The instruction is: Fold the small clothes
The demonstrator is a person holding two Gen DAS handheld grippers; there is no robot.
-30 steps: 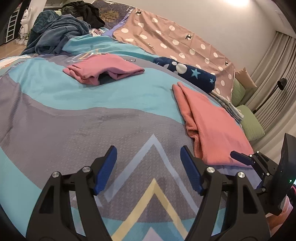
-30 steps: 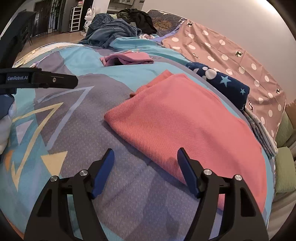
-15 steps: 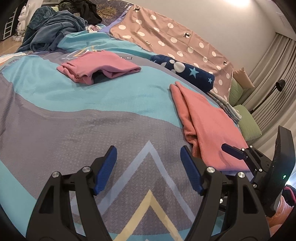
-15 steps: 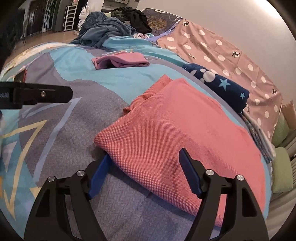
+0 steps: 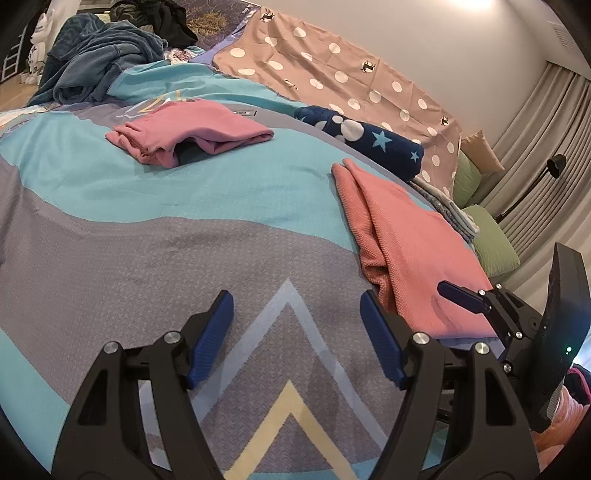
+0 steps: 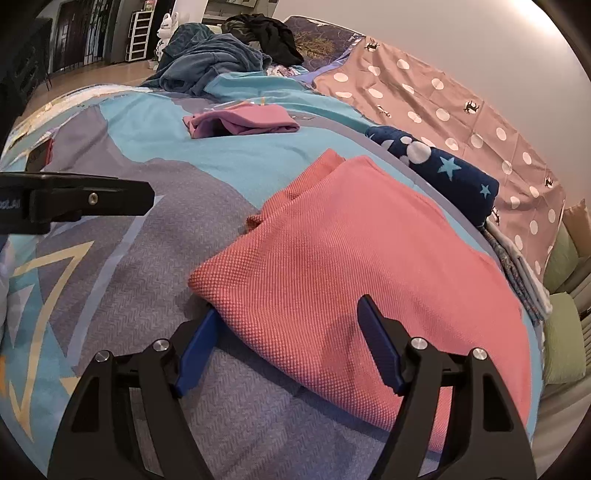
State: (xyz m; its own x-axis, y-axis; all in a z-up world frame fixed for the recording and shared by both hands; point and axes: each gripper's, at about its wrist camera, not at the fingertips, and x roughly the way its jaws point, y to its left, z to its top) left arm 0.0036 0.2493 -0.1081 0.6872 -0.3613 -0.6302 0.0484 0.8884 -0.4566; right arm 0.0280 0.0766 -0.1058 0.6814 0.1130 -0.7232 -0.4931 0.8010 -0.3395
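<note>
A folded salmon-pink knit garment lies on the bedspread; it also shows in the left wrist view. My right gripper is open at the garment's near corner, its left finger under the edge and its right finger over the cloth. In the left wrist view one right fingertip rests on the garment. My left gripper is open and empty over the grey part of the bedspread, just left of the garment. A folded mauve-pink garment lies farther back; it shows in the right wrist view too.
A navy star-print roll lies behind the salmon garment. A brown polka-dot cloth covers the back. A blue blanket heap and dark clothes sit far back. Green pillows are off the right edge.
My right gripper has moved forward to the salmon garment's near corner, and its left finger has slid under the edge. My left gripper has shifted slightly forward and stays open.
</note>
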